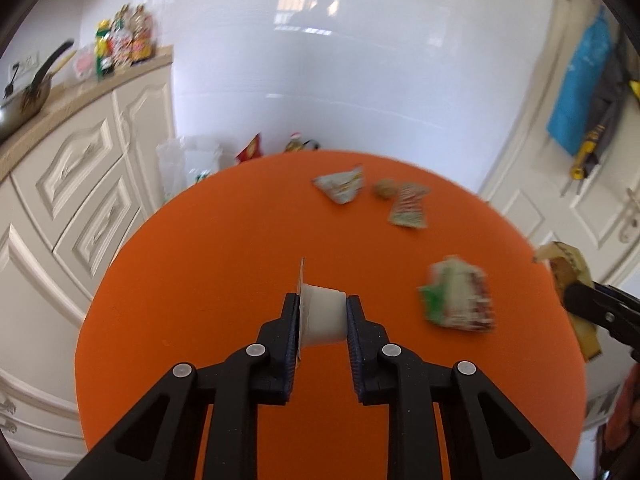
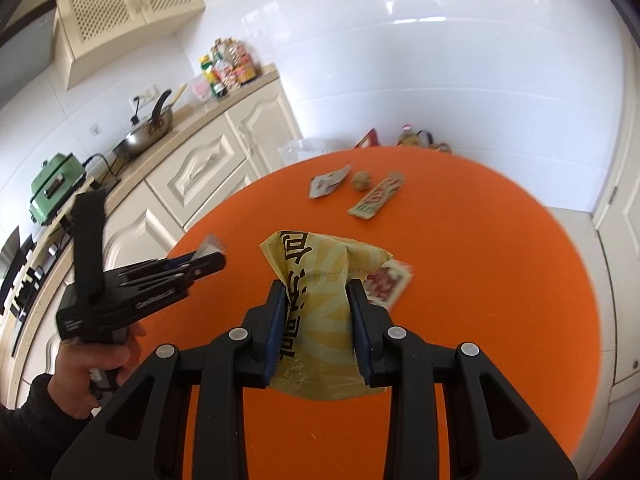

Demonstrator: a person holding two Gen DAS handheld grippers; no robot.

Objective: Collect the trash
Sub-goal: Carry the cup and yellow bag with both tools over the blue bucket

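Note:
My left gripper (image 1: 323, 298) is shut on a small white plastic cup (image 1: 324, 316), held on its side above the round orange table (image 1: 224, 240). My right gripper (image 2: 317, 284) is shut on a crumpled yellow snack bag (image 2: 320, 312), also off the table. A green and red wrapper (image 1: 458, 298) lies just right of the cup. Further back lie a grey wrapper (image 1: 340, 186), a small brown ball (image 1: 385, 189) and a striped wrapper (image 1: 408, 206). In the right wrist view the left gripper (image 2: 216, 260) shows at the left, held by a hand (image 2: 92, 356).
Cream cabinets (image 1: 80, 184) with a wok (image 1: 20, 108) and bottles (image 1: 124, 40) on the counter run along the left. A clear-lined bin (image 2: 304, 150) and some bags stand on the floor behind the table. A door (image 1: 600, 184) is at the right.

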